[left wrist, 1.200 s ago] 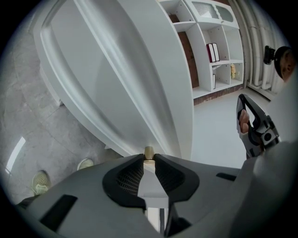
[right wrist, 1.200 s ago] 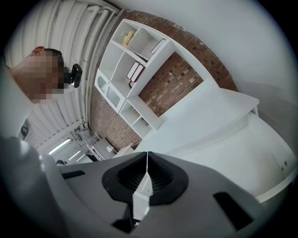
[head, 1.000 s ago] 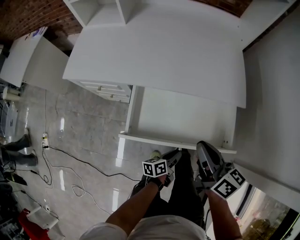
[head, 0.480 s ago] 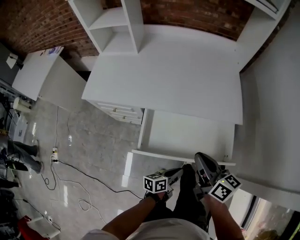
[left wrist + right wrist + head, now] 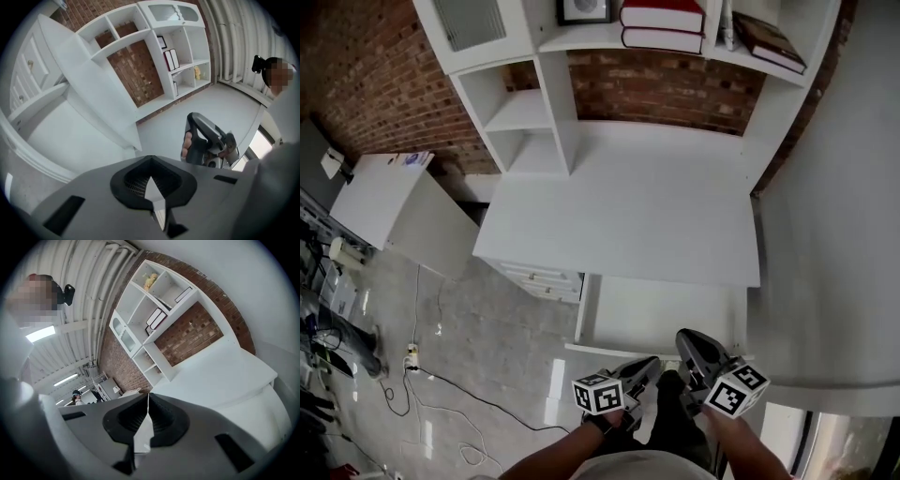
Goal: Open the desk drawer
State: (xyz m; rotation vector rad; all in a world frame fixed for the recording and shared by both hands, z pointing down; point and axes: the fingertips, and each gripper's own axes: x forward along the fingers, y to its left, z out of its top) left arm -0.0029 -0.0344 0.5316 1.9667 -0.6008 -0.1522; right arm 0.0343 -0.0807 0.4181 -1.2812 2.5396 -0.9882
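Observation:
The white desk point(image 5: 619, 225) stands against a brick wall. Its wide drawer point(image 5: 661, 314) is pulled out under the top, with a bare white inside. Both grippers hover in front of the drawer's front edge point(image 5: 619, 352), touching nothing. My left gripper point(image 5: 644, 368) is shut and empty, and its jaws point(image 5: 151, 187) meet in a line in the left gripper view. My right gripper point(image 5: 689, 344) is also shut with nothing in it, its jaws point(image 5: 147, 420) pointing level over the desk top point(image 5: 220, 371). The left gripper view shows the drawer point(image 5: 70, 136) and the right gripper point(image 5: 206, 143).
A white hutch with books point(image 5: 661, 23) sits on the desk's back. A small drawer unit point(image 5: 539, 277) stands under the desk at left, and a low white cabinet point(image 5: 394, 202) further left. Cables point(image 5: 441, 394) lie on the tiled floor. A white wall point(image 5: 825, 281) runs along the right.
The head view has tilted up, bringing the hutch and books into sight. Both grippers have risen and drawn back from the drawer front, the left one more.

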